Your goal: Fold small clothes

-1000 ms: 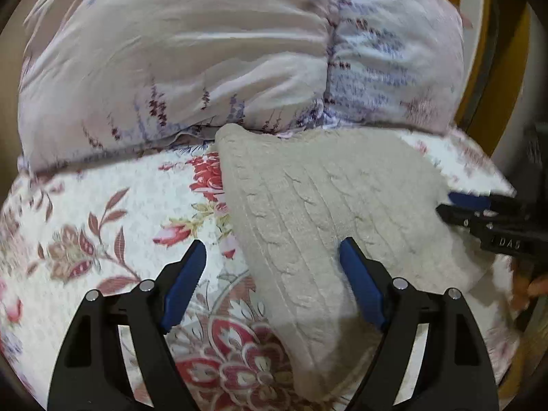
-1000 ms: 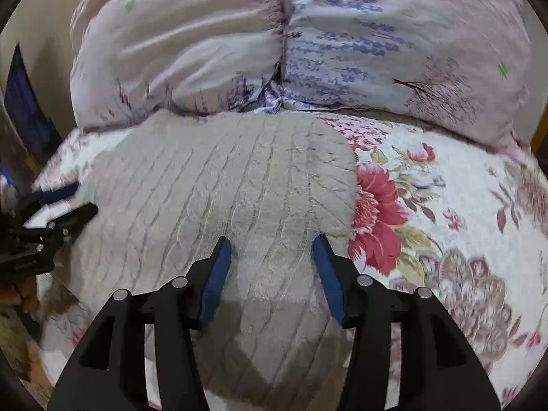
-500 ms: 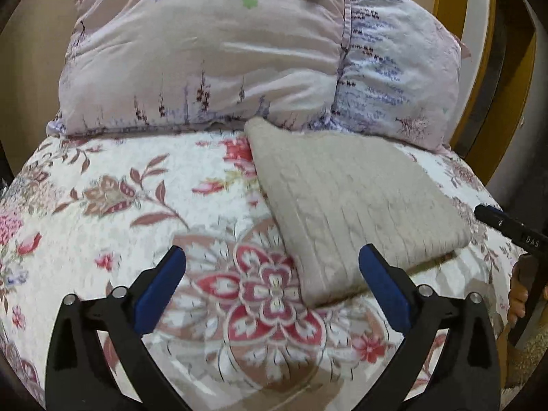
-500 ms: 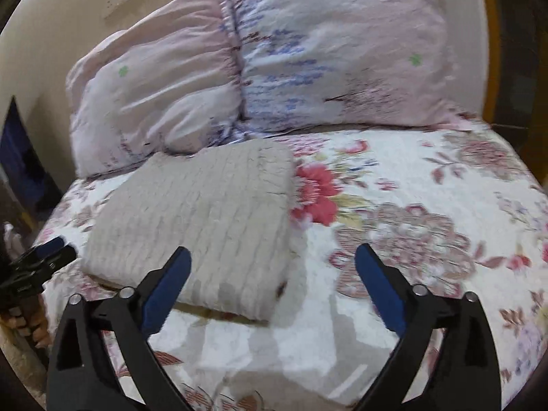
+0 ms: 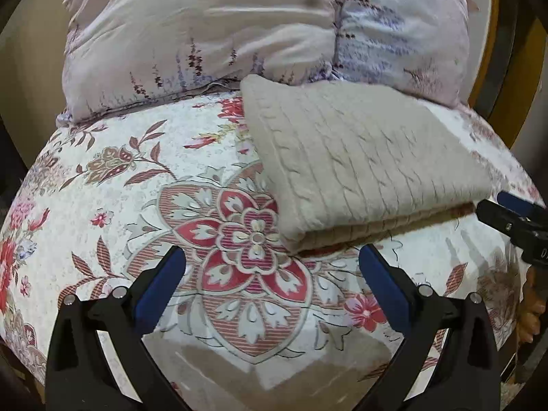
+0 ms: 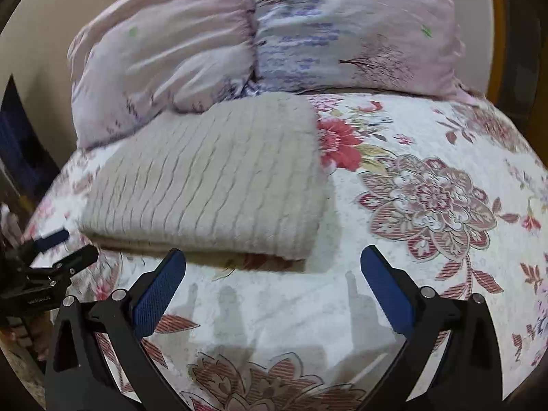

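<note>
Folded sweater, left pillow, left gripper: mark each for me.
folded sweater (image 5: 363, 157), left wrist view, middle of its cable-knit top.
left pillow (image 5: 205, 34), left wrist view, centre of its pink face.
left gripper (image 5: 272, 287), left wrist view, midway between the open blue fingertips.

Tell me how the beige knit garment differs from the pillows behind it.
The knit garment is plain beige with a cable pattern; the pillows are pale lilac with printed flower sprigs. The garment lies flat and folded in layers on the floral bedspread; the pillows are puffed up and propped along the back. The garment is thick ribbed knit, the pillows smooth wrinkled cloth. Both rest on the bedspread, and no gripper touches either.
</note>
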### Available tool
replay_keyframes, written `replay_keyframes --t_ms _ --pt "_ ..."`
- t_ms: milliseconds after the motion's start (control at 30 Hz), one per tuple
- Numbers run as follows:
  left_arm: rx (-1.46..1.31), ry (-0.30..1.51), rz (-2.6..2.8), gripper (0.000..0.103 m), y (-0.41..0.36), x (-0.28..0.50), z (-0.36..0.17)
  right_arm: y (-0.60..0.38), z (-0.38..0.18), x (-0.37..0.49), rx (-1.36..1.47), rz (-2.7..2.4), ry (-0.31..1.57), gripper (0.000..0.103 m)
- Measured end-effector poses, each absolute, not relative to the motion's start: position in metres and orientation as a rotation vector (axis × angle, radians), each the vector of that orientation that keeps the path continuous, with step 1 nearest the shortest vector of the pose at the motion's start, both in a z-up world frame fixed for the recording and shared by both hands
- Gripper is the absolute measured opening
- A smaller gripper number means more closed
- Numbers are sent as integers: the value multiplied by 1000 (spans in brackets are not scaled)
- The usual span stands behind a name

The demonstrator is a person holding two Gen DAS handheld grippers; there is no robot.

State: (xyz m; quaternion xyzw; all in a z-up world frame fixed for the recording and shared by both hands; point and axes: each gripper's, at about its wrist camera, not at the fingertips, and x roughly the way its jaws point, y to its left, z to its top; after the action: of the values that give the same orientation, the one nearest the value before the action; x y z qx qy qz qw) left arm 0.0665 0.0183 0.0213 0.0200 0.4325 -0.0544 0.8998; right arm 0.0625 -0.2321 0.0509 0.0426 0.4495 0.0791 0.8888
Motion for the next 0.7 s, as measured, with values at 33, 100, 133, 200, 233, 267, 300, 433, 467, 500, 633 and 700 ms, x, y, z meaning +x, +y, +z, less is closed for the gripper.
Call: replay_keyframes --t_ms 33,100,133,200,233,267,300,433,467,500,633,700 --pt "44 906 -115 101 16 67 19 -230 50 63 85 166 941 102" --pt "43 921 -113 101 14 70 16 -225 46 64 79 159 966 102" --pt "43 930 -109 101 13 71 14 -224 45 64 74 151 973 102" --pt "42 944 -106 101 12 73 11 -220 41 65 50 127 992 102" --pt "43 950 -105 101 12 74 10 -218 39 65 39 114 1000 102" --pt "46 956 -102 101 11 75 8 -217 37 65 30 103 1008 102" --pt "49 961 -100 101 10 75 7 -216 36 66 26 97 1018 102" --pt "56 968 -93 101 9 77 6 -213 32 68 22 83 1045 102" --pt "60 971 -91 101 9 77 6 -212 32 68 15 79 1048 102" --pt "66 972 -89 101 8 78 5 -210 32 68 10 76 1051 102" --pt "65 972 -89 101 8 80 5 -206 31 69 -13 64 1059 102" --pt "64 969 -88 101 8 80 5 -206 31 69 -14 62 1061 102"
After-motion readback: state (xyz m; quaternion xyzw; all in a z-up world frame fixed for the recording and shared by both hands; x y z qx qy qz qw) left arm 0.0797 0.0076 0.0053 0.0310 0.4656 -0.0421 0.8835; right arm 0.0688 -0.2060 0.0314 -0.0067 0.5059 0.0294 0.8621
